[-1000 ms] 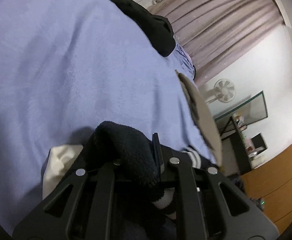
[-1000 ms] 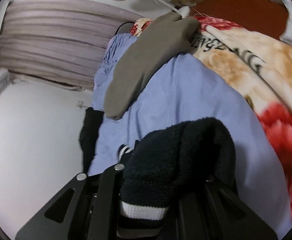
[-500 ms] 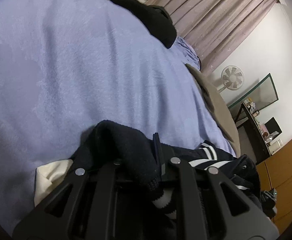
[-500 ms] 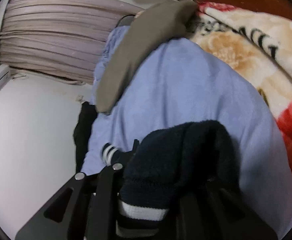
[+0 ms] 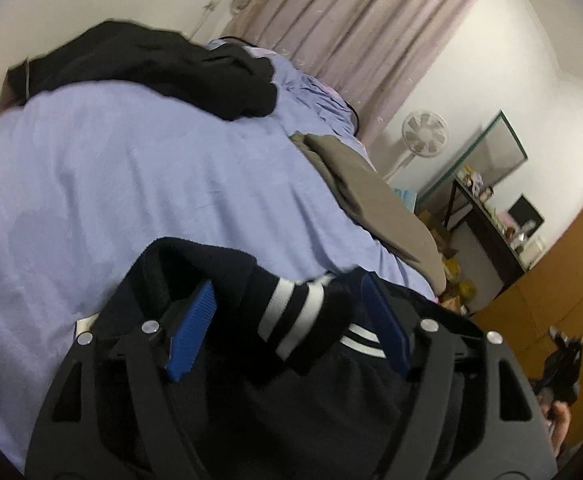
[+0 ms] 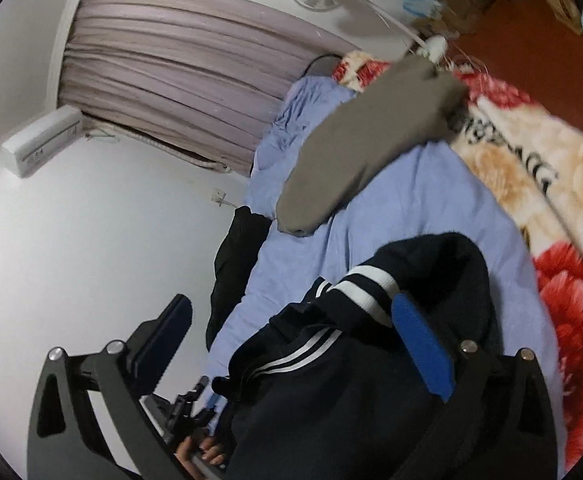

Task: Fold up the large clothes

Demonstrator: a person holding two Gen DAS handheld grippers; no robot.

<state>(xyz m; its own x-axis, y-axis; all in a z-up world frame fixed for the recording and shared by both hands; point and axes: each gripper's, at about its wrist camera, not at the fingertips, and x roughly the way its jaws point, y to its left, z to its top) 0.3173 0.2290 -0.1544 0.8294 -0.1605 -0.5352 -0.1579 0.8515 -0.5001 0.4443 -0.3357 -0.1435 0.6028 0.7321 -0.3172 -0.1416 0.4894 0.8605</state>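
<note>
both grippers, left gripper (image 5: 287,320) and right gripper (image 6: 291,328), have just opened wide, letting the dark striped jacket (image 5: 291,316) drop folded near the blue bed (image 5: 131,184) edge.

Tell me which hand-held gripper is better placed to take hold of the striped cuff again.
Probably the left hand-held gripper: its jaws have just opened and the striped cuff lies between its pads. The right hand-held gripper, also just opened, has the cuff beside one pad only.

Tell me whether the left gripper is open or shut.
Open. The left gripper has just been opening; its blue pads stand apart from the navy striped garment between them.
</note>
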